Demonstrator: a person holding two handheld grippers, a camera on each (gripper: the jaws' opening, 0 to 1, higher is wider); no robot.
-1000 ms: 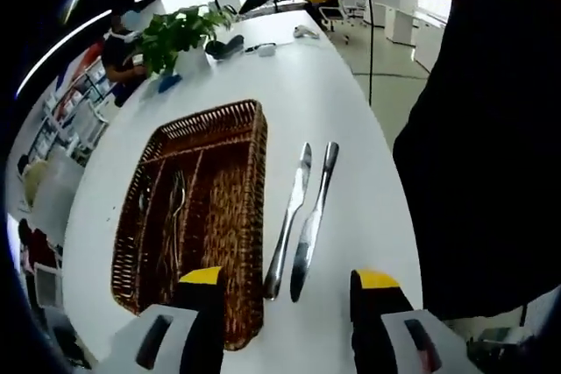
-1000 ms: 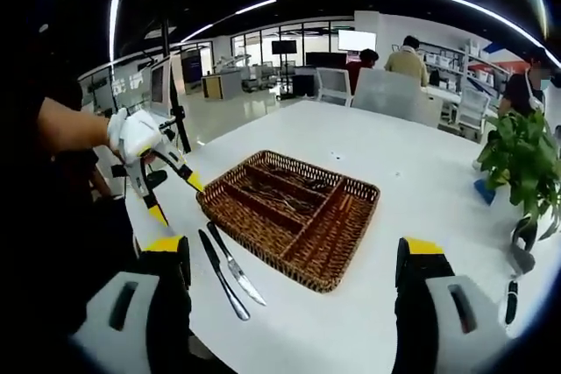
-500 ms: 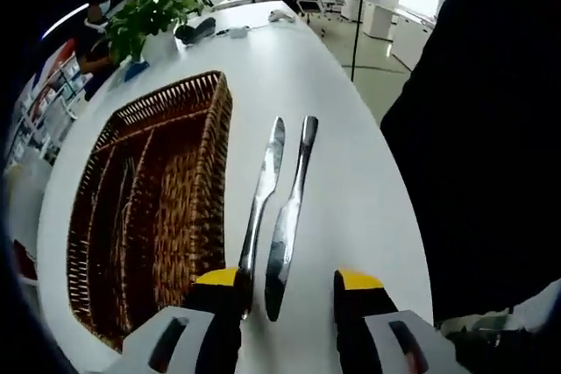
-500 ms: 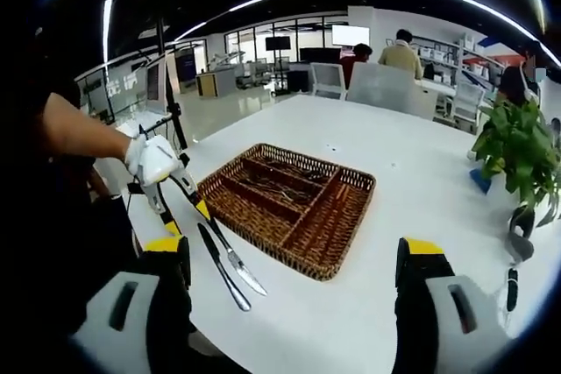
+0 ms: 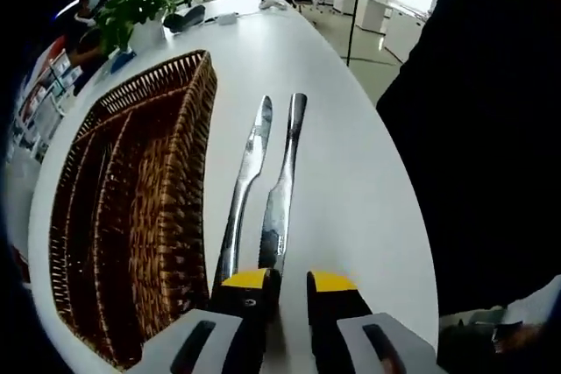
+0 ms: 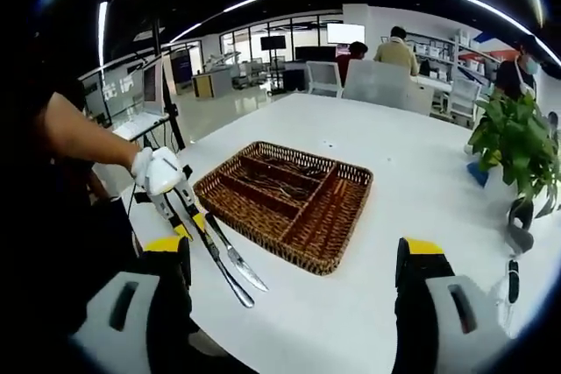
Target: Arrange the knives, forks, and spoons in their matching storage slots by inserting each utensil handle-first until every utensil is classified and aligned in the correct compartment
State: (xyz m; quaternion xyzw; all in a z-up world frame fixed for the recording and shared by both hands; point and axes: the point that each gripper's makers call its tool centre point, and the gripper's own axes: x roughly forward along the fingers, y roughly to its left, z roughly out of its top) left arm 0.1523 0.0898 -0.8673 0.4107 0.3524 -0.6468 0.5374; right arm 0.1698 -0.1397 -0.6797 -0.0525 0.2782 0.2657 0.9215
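In the left gripper view, the left gripper (image 5: 287, 282) at the bottom middle is squeezed tight on the near knife (image 5: 279, 199) — the other knife (image 5: 244, 183) lies just beside it, next to the wicker tray (image 5: 166, 208) on the left. In the right gripper view, the right gripper (image 6: 298, 260) at the bottom is spread wide — holding nothing.

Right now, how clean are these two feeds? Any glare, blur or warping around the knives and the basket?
Left gripper view: the two knives catch bright glare along their blades, the basket bows with fisheye warp, and the left gripper looks soft up close. Right gripper view: sharper, ceiling strips flare, the basket reads clearly, and the knives look thin and small.
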